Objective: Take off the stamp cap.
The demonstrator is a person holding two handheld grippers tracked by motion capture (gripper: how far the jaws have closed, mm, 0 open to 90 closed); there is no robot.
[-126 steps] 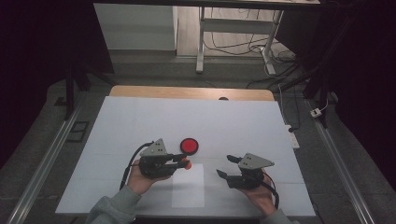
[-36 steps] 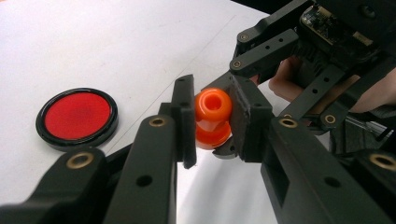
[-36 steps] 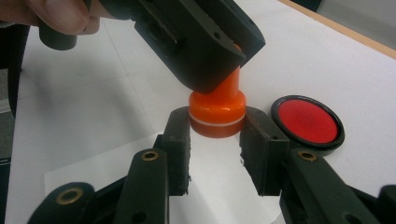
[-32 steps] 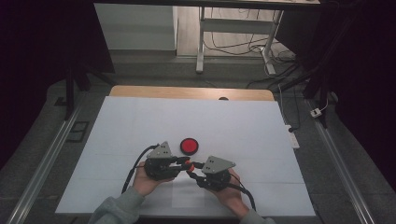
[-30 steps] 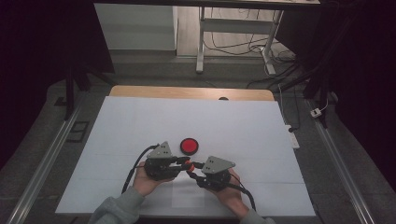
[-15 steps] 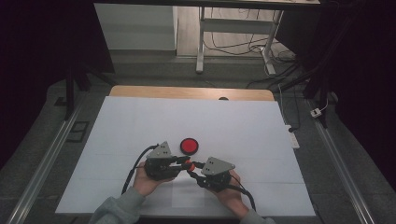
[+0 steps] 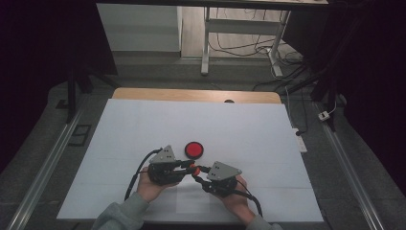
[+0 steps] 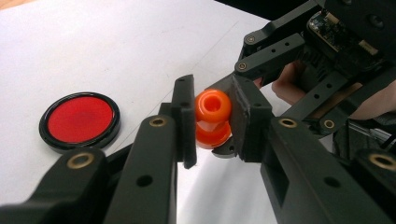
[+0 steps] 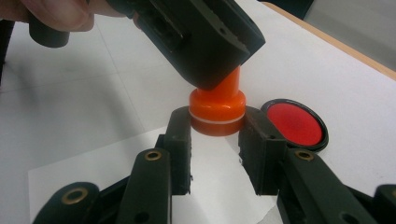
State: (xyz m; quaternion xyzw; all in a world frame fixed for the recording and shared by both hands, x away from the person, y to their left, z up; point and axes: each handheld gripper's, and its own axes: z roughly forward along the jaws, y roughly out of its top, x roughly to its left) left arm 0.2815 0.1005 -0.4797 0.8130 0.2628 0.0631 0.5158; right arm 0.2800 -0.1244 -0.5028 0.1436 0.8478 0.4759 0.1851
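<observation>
An orange stamp with a round knob hangs just above the white table, caught between both grippers. My left gripper comes from the left and is shut on the stamp's knob. From the right, my right gripper is shut on the stamp's wider base, its pads against both sides. In the right gripper view the left gripper's jaws hide the knob. A round red ink pad in a black case lies on the table just beyond the grippers, and is also seen as the ink pad and the ink pad.
A loose white sheet of paper lies under the stamp near the front edge of the white table. A wooden strip borders the far edge. Metal rails run along both sides of the table.
Since the earliest frame the right gripper has moved left to the stamp held by the left gripper and closed on its base. Over the last second nothing visibly moves.
</observation>
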